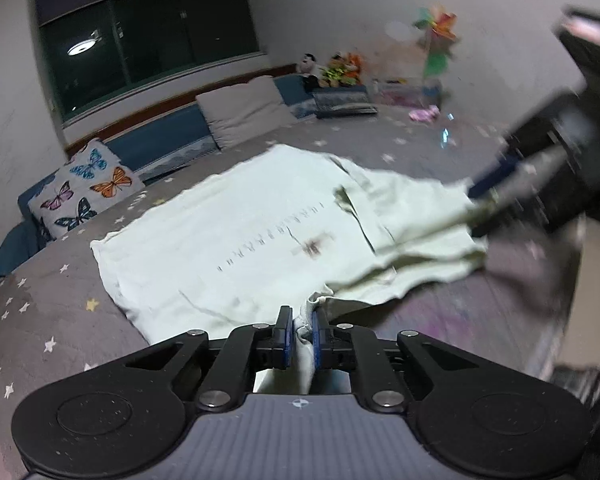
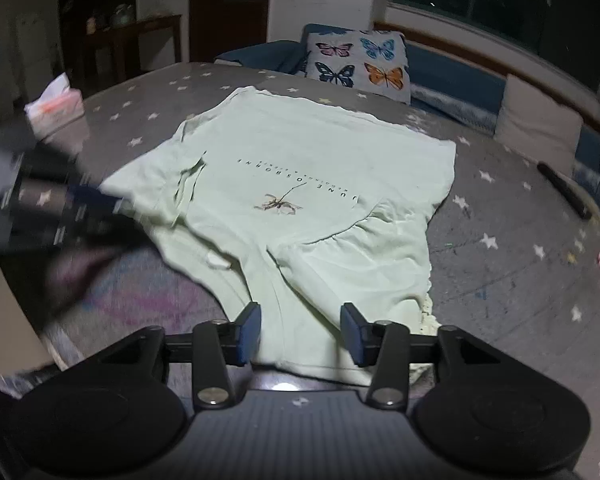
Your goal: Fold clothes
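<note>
Pinching the pale green T-shirt (image 1: 228, 216), left tongs (image 1: 299, 330) clamp fabric; right tongs (image 2: 300, 330) gape.

The left gripper (image 1: 299, 334) sat at the bottom centre of its own view, pointing forward and downward, its two blue pads (image 1: 285, 334) drawn close together with a bunched fold of the pale green shirt (image 1: 236, 240) pinched between them. In the right wrist view the same gripper appeared as a dark, motion-blurred shape at the left edge of the frame.

The right gripper (image 2: 300, 330) sat at the bottom centre of its view, tilted downward, its jaws standing apart with shirt cloth lying below and between them, the pads (image 2: 249, 332) not pressing on it. In the left wrist view it showed blurred at the upper right, its fingertips against the cloth's raised edge.
</note>
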The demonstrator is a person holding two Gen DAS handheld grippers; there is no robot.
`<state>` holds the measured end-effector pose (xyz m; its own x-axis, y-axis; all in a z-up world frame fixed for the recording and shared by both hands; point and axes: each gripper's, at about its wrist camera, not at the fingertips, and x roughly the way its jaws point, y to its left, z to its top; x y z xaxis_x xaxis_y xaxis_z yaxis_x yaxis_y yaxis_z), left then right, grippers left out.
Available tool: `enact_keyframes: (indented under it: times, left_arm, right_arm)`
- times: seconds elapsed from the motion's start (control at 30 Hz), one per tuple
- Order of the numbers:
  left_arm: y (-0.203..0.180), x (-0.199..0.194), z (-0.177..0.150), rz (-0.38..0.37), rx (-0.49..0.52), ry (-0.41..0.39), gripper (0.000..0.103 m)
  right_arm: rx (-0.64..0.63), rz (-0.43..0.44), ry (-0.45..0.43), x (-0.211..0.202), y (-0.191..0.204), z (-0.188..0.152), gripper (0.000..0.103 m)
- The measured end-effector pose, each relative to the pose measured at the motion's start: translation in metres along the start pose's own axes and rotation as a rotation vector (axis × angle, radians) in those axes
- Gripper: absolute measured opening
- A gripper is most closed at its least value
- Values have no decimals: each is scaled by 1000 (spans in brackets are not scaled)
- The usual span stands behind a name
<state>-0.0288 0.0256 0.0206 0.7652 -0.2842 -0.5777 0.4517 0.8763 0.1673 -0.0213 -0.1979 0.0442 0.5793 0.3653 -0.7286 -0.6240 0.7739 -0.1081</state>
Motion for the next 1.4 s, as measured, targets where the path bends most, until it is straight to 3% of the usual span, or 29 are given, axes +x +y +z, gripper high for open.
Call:
enact_keyframes:
  times: [0.23, 0.37, 0.57, 0.63, 0.77, 0.8, 0.83, 0.93, 1.1, 1.23, 1.4]
  left_arm:
    - [24, 19, 29, -3, -65, 13, 10]
    - [33, 27, 36, -9, -92, 29, 10]
    - [36, 29, 38, -10, -104, 42, 10]
    - [36, 29, 38, -11, -108, 41, 10]
    - [37, 25, 36, -15, -121, 39, 10]
    - [36, 24, 35, -16, -120, 40, 10]
    - [35, 22, 33, -19, -118, 39, 10]
    - [29, 13, 26, -25, -101, 34, 11]
    - [8, -8, 6, -16, -41, 24, 16]
    - [-8, -23, -12, 25, 4, 20, 40]
    - [-18, -28, -26, 53, 17, 14, 51]
  right_arm:
    - [-126, -19, 26, 8, 12, -11, 54]
    - [-226, -82, 12, 15, 22, -20, 58]
    - [-439, -275, -73, 19, 41, -35, 59]
    - [-477, -294, -75, 22, 43, -37, 59]
    - [-452, -275, -73, 31, 37, -31, 56]
    - [-439, -270, -70, 34, 34, -28, 47]
    - [-422, -263, -61, 36, 31, -25, 30]
    - [-358, -225, -29, 38, 20, -16, 6]
    - [-253, -178, -47, 27, 7, -5, 4]
    - [-175, -154, -75, 16, -3, 7, 4]
    - [-120, -126, -103, 8, -13, 24, 4]
